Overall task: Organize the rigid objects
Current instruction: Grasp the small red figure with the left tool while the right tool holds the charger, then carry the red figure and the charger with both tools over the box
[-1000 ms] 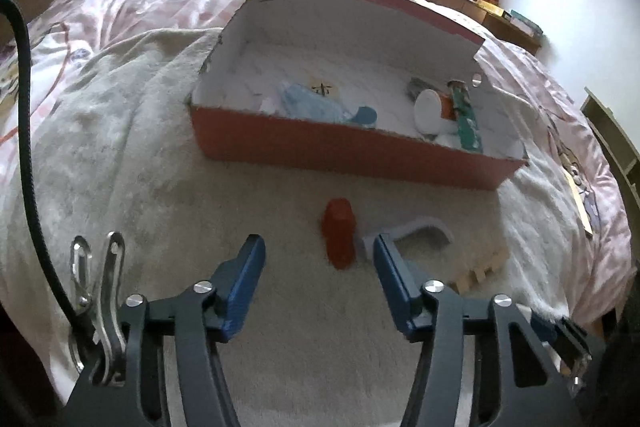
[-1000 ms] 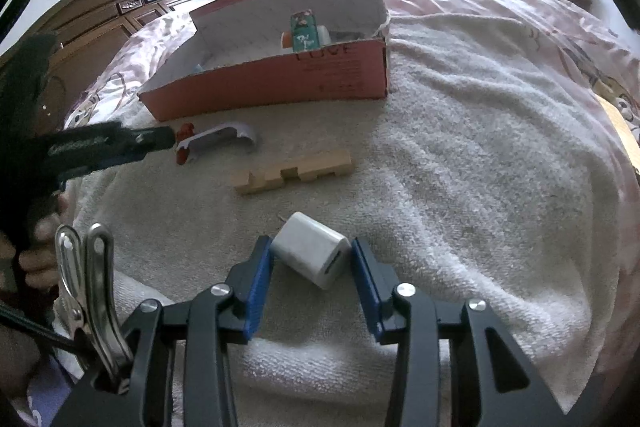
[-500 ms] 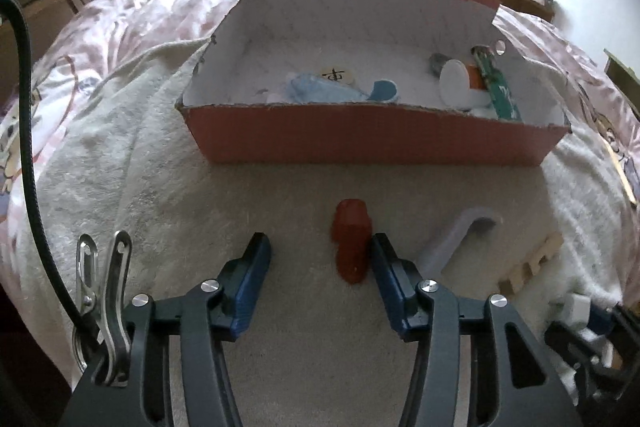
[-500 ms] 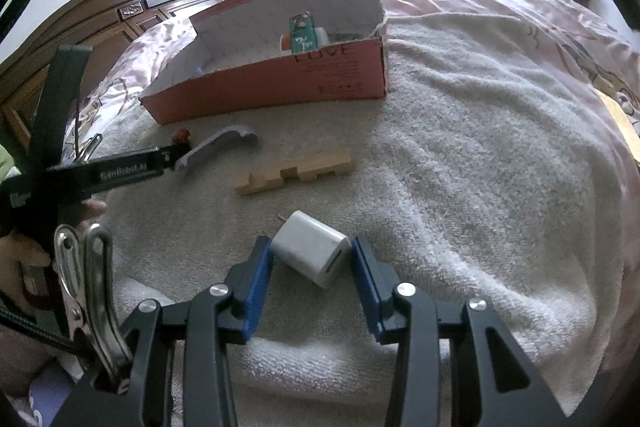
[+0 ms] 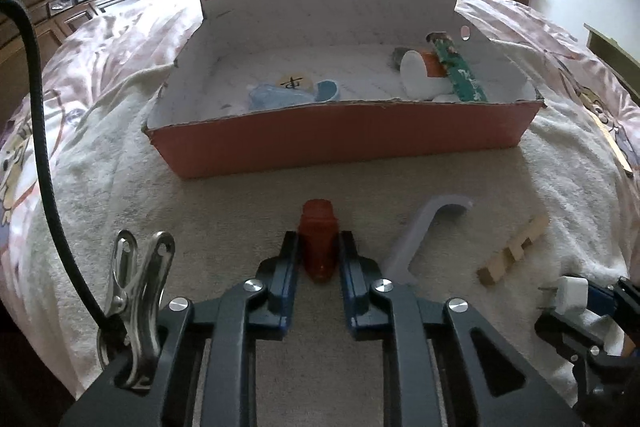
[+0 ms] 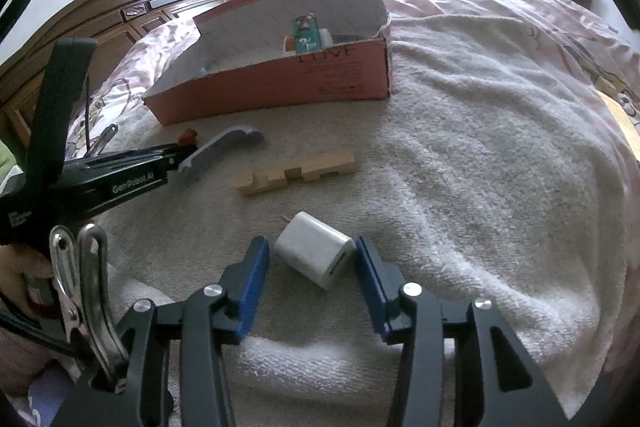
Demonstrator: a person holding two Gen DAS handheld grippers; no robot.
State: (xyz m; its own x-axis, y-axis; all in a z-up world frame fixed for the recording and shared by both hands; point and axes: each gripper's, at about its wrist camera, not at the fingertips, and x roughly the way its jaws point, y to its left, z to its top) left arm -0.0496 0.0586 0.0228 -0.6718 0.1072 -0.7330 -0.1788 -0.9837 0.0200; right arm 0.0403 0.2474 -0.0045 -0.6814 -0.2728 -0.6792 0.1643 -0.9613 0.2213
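Gripping a small red bottle (image 5: 319, 241) at lower centre of the left wrist view, the left gripper (image 5: 319, 247) has its two blue fingers (image 5: 289, 259) pressed against the bottle's sides, jaws closed on it. The bottle lies on a cream towel (image 5: 224, 211), its cap end pointing up the frame toward an orange-red cardboard box (image 5: 340, 143) across the middle of the frame. Inside the box, a pale blue item (image 5: 276, 95) lies at left and a white cup (image 5: 416, 77) beside a green tube (image 5: 460, 71) at right. Right of the bottle, a pale lilac handle-shaped piece (image 5: 420, 227) lies on the towel, and a notched wooden block (image 5: 512, 251) sits further right.

In the right wrist view, the right gripper (image 6: 312, 269) sits at lower centre with its jaws spread, a white charger cube (image 6: 316, 255) resting on the towel (image 6: 480, 147) between them. The cube is tilted; its right corner sits just beside the right finger (image 6: 370, 267), though contact cannot be confirmed, and a gap shows on the left side. Above it in the frame lies the wooden block (image 6: 296, 173), with the lilac piece (image 6: 224, 151) to its upper left and the box (image 6: 280, 83) further up. The left gripper (image 6: 188, 143) enters from the left edge, the red bottle (image 6: 187, 136) just visible at its tip.
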